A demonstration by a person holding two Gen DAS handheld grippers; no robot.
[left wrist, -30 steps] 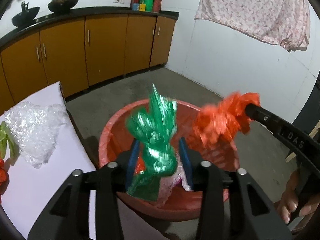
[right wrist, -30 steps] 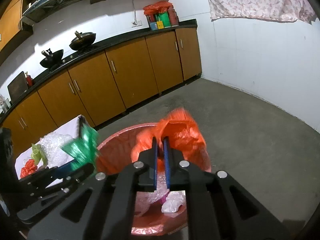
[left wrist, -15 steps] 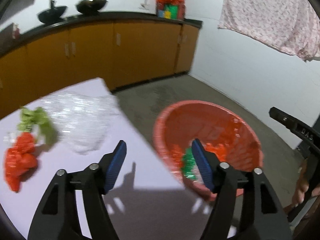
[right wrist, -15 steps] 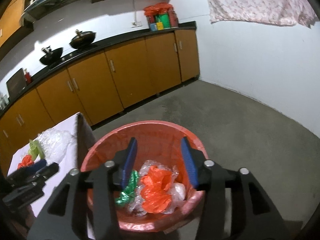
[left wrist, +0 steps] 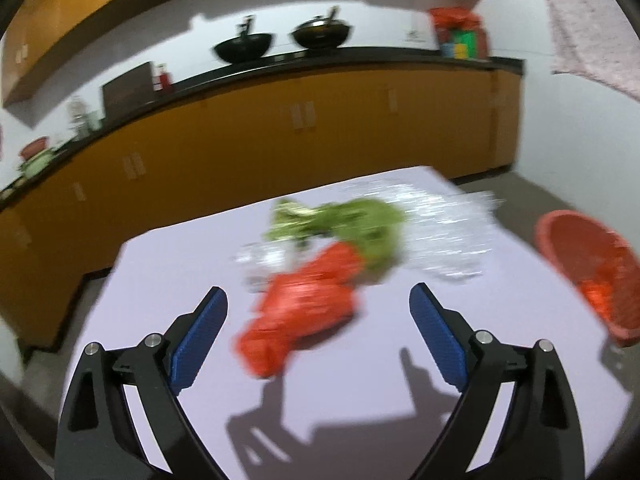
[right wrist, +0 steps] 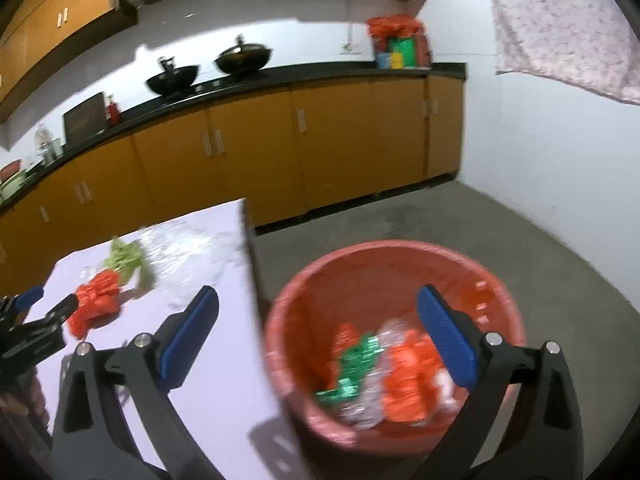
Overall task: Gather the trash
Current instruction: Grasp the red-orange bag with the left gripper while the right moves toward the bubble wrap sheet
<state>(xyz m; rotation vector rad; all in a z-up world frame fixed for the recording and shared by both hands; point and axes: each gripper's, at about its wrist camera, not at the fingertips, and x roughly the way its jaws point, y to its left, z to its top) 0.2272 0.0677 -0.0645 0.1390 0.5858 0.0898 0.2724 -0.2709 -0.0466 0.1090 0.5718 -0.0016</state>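
My left gripper (left wrist: 318, 334) is open and empty above the white table (left wrist: 360, 408), just short of a crumpled red plastic bag (left wrist: 304, 304). A light green bag (left wrist: 352, 224) and clear plastic wrap (left wrist: 440, 224) lie behind it. My right gripper (right wrist: 316, 334) is open and empty, over the table edge and the red basket (right wrist: 384, 264) on the floor. The basket holds a green wrapper (right wrist: 356, 364), red plastic (right wrist: 408, 372) and clear plastic. The left gripper shows at the right wrist view's left edge (right wrist: 36, 308).
Orange kitchen cabinets (right wrist: 320, 152) with a black counter run along the back wall, with two woks (left wrist: 280, 40) on top. A patterned cloth (right wrist: 560, 28) hangs on the right wall. The basket shows at the left wrist view's right edge (left wrist: 588, 272). The floor is grey concrete (right wrist: 480, 232).
Both grippers opened and dropped the green wrapper and the red plastic into the basket. The left gripper then swung left over the table toward the red bag; the right turned slightly left.
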